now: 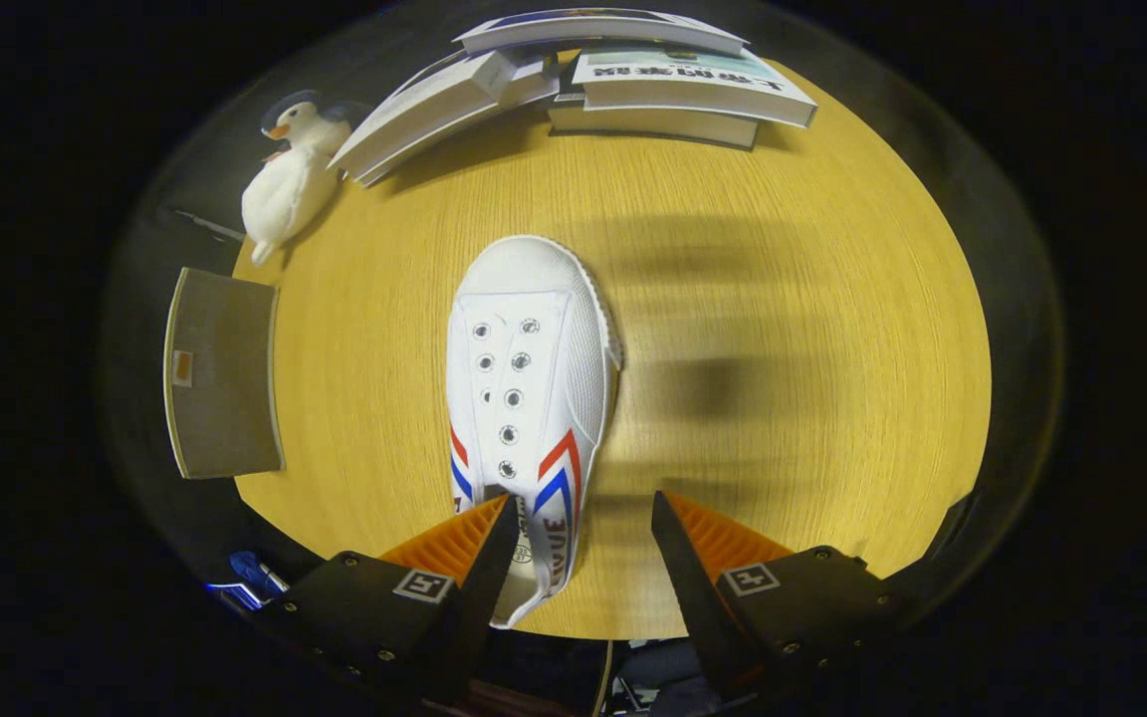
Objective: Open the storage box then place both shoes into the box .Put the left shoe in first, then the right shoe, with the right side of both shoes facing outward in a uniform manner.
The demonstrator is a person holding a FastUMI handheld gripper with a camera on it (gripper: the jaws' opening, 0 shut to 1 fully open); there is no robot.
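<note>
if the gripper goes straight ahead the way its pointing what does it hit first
Likely the white shoe: its heel end lies by one finger of the open gripper, inside the gap. Bare table fills the rest of the gap, with the stacked books beyond; depth is unclear.

Plush duck [287, 184], stacked books [633, 85]

The gripper view looks steeply down, fairly close it seems, onto the table [783, 299].
</note>
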